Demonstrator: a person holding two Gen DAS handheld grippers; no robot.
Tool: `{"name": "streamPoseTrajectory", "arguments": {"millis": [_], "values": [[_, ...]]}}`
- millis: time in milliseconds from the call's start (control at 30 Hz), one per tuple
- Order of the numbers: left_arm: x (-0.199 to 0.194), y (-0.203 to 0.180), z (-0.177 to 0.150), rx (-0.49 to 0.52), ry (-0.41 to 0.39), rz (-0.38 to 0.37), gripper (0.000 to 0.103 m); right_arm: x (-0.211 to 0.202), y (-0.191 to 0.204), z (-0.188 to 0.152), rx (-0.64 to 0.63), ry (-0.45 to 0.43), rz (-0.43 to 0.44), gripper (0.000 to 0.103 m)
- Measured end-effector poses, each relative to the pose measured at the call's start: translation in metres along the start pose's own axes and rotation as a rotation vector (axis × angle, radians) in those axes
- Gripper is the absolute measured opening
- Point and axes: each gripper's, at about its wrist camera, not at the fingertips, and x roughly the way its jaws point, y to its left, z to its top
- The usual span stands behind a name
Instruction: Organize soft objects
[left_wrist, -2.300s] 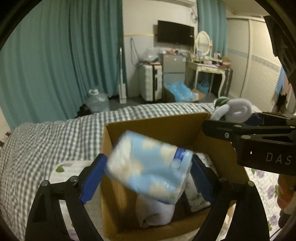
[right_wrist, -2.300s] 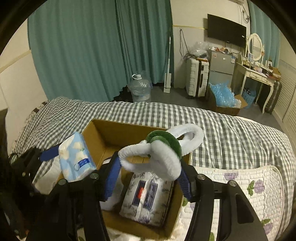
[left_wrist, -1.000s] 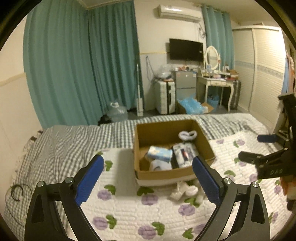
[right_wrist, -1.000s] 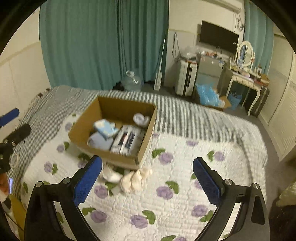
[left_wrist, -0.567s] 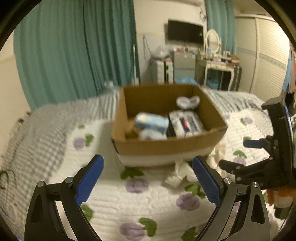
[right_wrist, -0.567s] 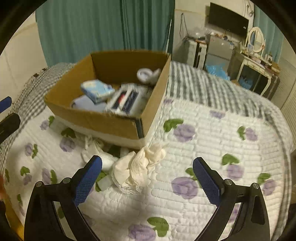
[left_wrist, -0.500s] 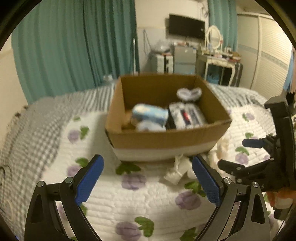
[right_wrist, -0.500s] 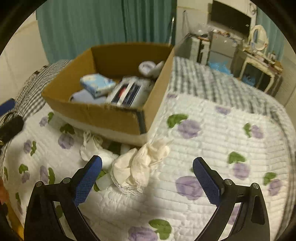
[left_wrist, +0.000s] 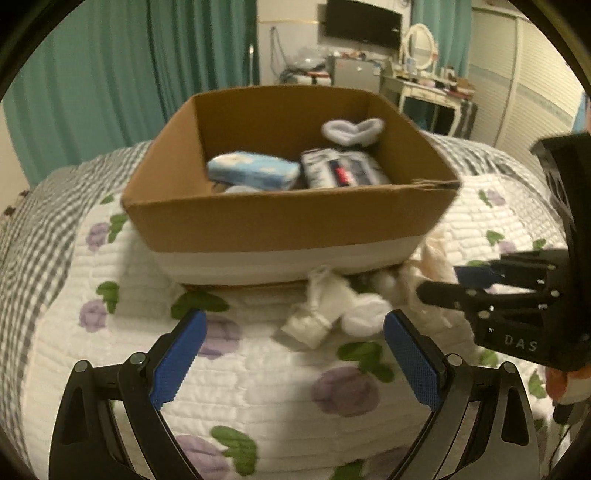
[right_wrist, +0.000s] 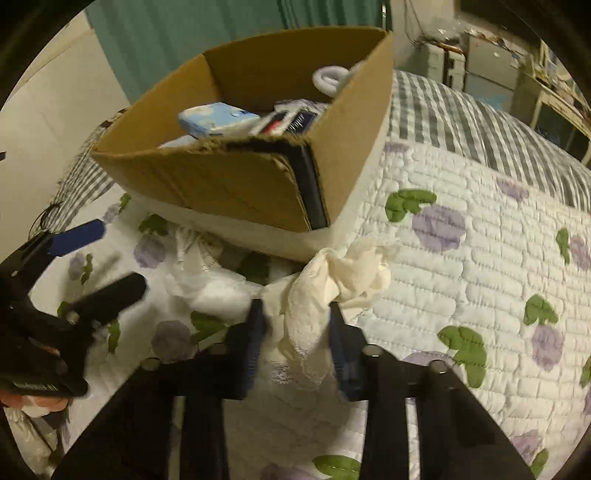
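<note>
A cardboard box (left_wrist: 288, 221) sits on the quilted bed and holds a blue tissue pack (left_wrist: 255, 172), a dark wipes pack (left_wrist: 341, 173) and a white fuzzy headband (left_wrist: 352, 129). A white sock pile (left_wrist: 332, 312) lies in front of the box. My left gripper (left_wrist: 291, 354) is open and empty, just short of the socks. My right gripper (right_wrist: 295, 332) has its jaws narrowed around a cream lace cloth (right_wrist: 332, 284) at the box's corner (right_wrist: 314, 206); the cloth sits between the pads. White socks (right_wrist: 207, 284) lie left of it.
The floral quilt (right_wrist: 480, 258) spreads to the right, with grey checked bedding (right_wrist: 461, 110) behind. Teal curtains (left_wrist: 129, 74), a dresser with mirror (left_wrist: 421, 74) and a TV (left_wrist: 362, 22) stand beyond the bed.
Both grippers have dropped closer to the bed in front of the box. The right jaws have narrowed from wide open around the cream cloth.
</note>
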Motion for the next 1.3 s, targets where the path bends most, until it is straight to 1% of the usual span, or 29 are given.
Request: {"name": "streamPoseTrajectory", "arguments": {"millis": [67,133,233,433,500,567,600,633,700,733,800,833,867,1033,1133,1167,1233,1300], "values": [[-0.003,-0.009,0.001,0.017,0.003,-0.009,0.098,-0.007,-0.002,0.001,-0.021,-0.014,-0.004,0.025],[-0.007,-0.019,0.002,0.032,0.003,-0.012,0.098,-0.014,-0.007,0.002,-0.018,-0.028,0.006,0.023],[-0.01,-0.038,0.005,0.047,0.013,-0.022,0.098,-0.027,-0.016,0.004,-0.006,-0.052,-0.001,0.023],[-0.001,-0.069,0.005,0.043,0.047,-0.103,0.097,-0.063,-0.039,0.012,0.041,-0.114,-0.036,0.023],[0.004,-0.076,0.005,0.051,0.058,-0.109,0.096,-0.071,-0.047,0.014,0.059,-0.126,-0.045,0.023],[0.014,-0.084,0.003,0.073,0.065,-0.081,0.094,-0.075,-0.053,0.013,0.076,-0.138,-0.052,0.023],[0.019,-0.085,0.003,0.079,0.078,-0.076,0.088,-0.075,-0.056,0.013,0.083,-0.138,-0.056,0.023],[0.026,-0.086,0.003,0.078,0.097,-0.075,0.086,-0.075,-0.058,0.013,0.086,-0.138,-0.059,0.023],[0.035,-0.085,0.002,0.072,0.12,-0.064,0.085,-0.073,-0.06,0.013,0.092,-0.137,-0.064,0.023],[0.039,-0.084,0.002,0.07,0.123,-0.043,0.085,-0.07,-0.061,0.012,0.098,-0.133,-0.068,0.023],[0.043,-0.081,0.002,0.069,0.131,-0.044,0.084,-0.066,-0.063,0.012,0.102,-0.123,-0.082,0.023],[0.045,-0.081,0.002,0.073,0.137,-0.03,0.082,-0.063,-0.063,0.012,0.099,-0.117,-0.094,0.023],[0.047,-0.082,0.001,0.081,0.145,-0.02,0.078,-0.061,-0.064,0.012,0.097,-0.116,-0.099,0.023],[0.048,-0.078,0.002,0.091,0.137,-0.004,0.075,-0.055,-0.067,0.01,0.108,-0.112,-0.1,0.023],[0.06,-0.071,0.009,0.098,0.143,0.017,0.075,-0.055,-0.066,0.009,0.097,-0.112,-0.105,0.023],[0.068,-0.068,0.01,0.099,0.159,0.041,0.074,-0.056,-0.065,0.009,0.098,-0.114,-0.104,0.023],[0.071,-0.064,0.01,0.072,0.179,0.031,0.07,-0.057,-0.064,0.008,0.099,-0.115,-0.099,0.023],[0.065,-0.062,0.009,0.072,0.162,0.015,0.057,-0.056,-0.063,0.008,0.094,-0.114,-0.101,0.023]]}}
